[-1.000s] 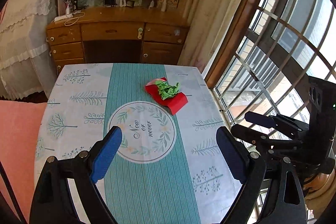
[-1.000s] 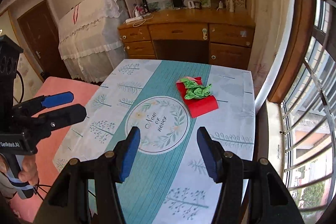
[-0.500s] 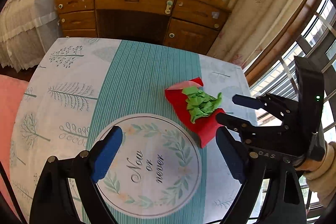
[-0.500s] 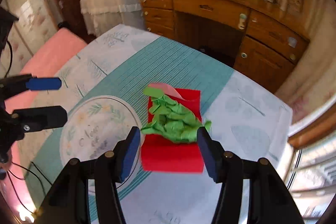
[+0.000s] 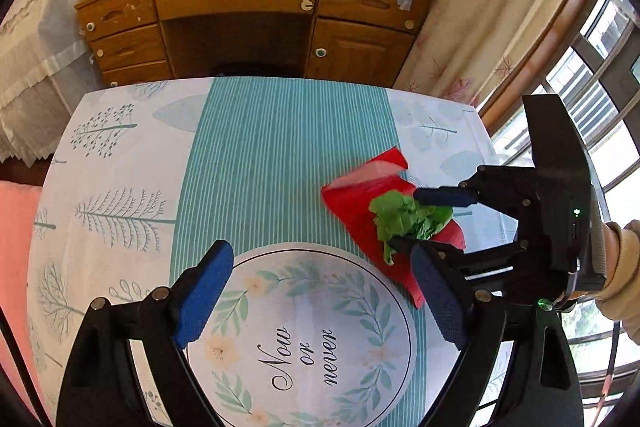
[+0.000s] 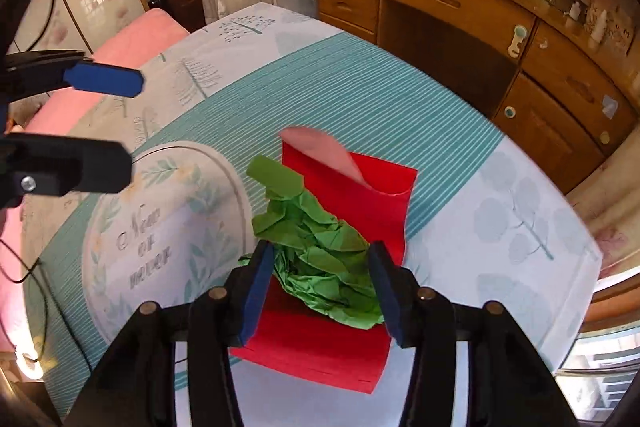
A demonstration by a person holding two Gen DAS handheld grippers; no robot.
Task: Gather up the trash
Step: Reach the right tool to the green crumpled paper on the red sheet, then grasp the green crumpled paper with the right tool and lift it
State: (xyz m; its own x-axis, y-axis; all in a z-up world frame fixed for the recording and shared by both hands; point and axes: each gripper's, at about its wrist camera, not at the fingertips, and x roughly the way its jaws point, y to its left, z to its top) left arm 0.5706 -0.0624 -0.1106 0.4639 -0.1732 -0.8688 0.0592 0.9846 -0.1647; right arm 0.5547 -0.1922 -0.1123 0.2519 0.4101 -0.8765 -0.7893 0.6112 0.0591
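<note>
The square table under a white-and-teal printed tablecloth fills the ground ahead of both tongs, with a brown wooden desk with drawers beyond its far edge

On the cloth lies a flat red paper envelope with a pale lifted flap, directly under and ahead of the right tongs; in the left wrist view it sits off to the right of the left tongs, just past the right finger

On top of the envelope rests the crumpled wad of green tissue paper. It sits between the right tongs' two blue-padded fingers, which stand partly apart on either side of it; whether the pads already press it I cannot tell, and it looks not yet lifted

The left tongs hang wide open above the round wreath print, holding nothing

The green wad is likely very light, soft and springy, so it should squash under the pads rather than resist; a grip across its thick middle seems safest, since a loose outer fold may tear or pull free. The envelope is thin, light and fairly stiff, lying flat, so its raised flap or an edge looks like the only easy purchase, and it may slide on the cloth
</note>
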